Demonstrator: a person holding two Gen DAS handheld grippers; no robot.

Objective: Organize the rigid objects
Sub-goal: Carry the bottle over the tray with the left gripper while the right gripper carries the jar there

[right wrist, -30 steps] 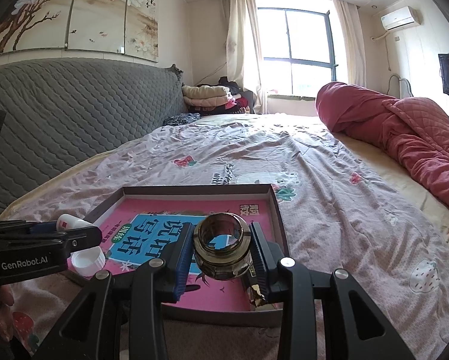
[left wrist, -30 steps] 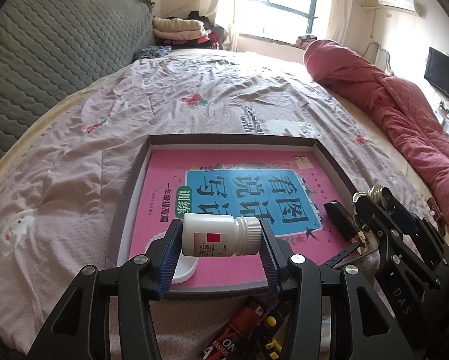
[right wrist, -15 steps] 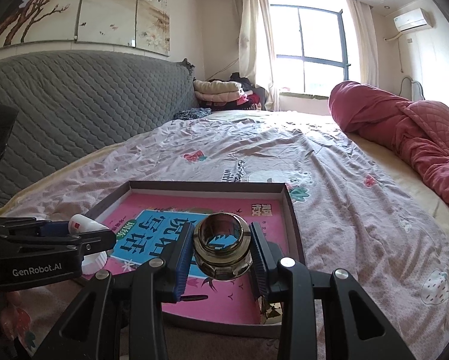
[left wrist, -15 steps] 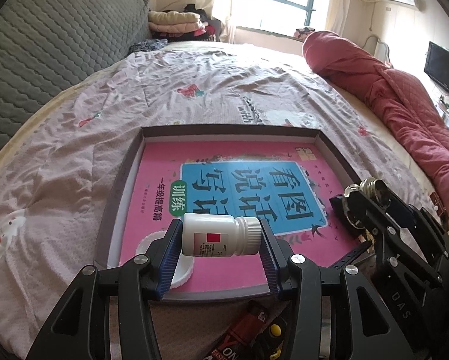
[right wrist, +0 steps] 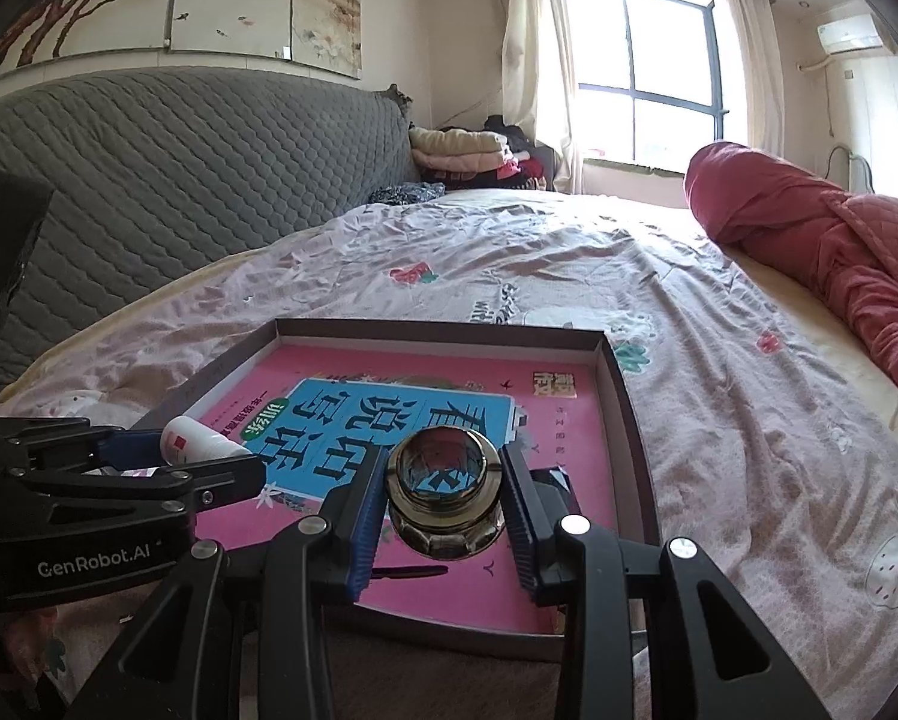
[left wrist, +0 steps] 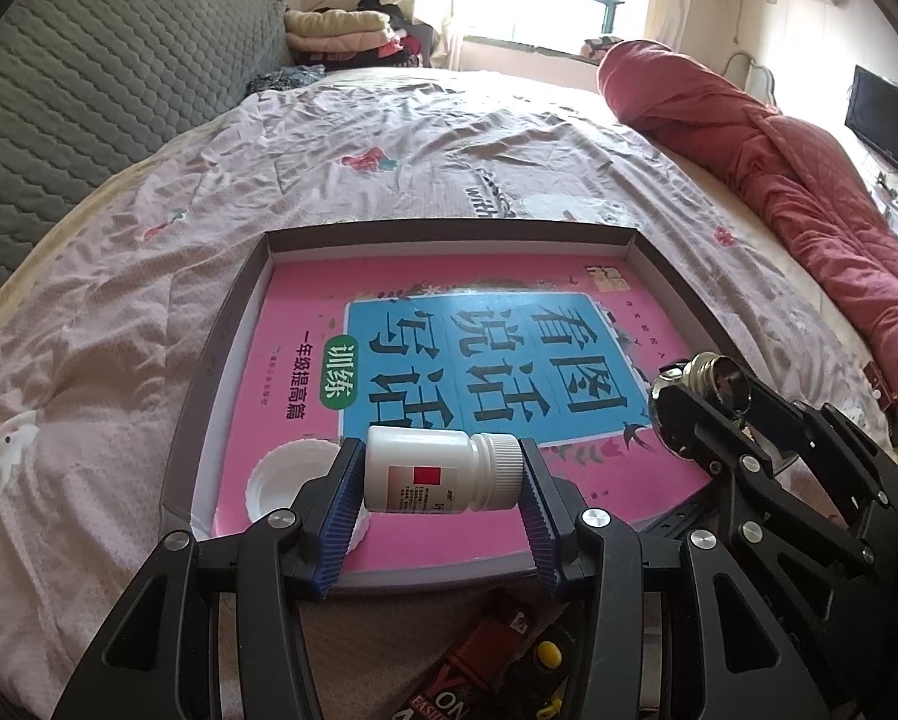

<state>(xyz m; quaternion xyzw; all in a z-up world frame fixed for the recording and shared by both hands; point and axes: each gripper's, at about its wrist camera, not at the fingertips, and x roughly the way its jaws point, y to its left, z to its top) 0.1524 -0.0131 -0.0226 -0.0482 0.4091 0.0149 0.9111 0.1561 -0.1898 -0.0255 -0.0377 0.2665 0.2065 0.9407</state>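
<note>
My left gripper [left wrist: 441, 474] is shut on a small white pill bottle [left wrist: 443, 469] with a red square on its label, held sideways above the near left of a shallow grey box [left wrist: 449, 238]. A pink and blue book [left wrist: 478, 348] fills the box. A white lid [left wrist: 287, 480] lies on the book's near left corner. My right gripper [right wrist: 443, 498] is shut on a shiny metal jar [right wrist: 443, 501], mouth toward the camera, over the box's near right part. In the left wrist view the right gripper [left wrist: 697, 387] and the metal jar [left wrist: 712, 375] show at the right.
The box lies on a bed with a pink patterned sheet [left wrist: 389, 138]. A rolled red quilt [left wrist: 766, 162] runs along the right side, a grey headboard [right wrist: 179, 180] along the left. Small items, one red and black [left wrist: 466, 678], lie just before the box.
Both grippers have come a little closer over the box, which now looks larger in both views. The bottle and jar stay gripped as before.
</note>
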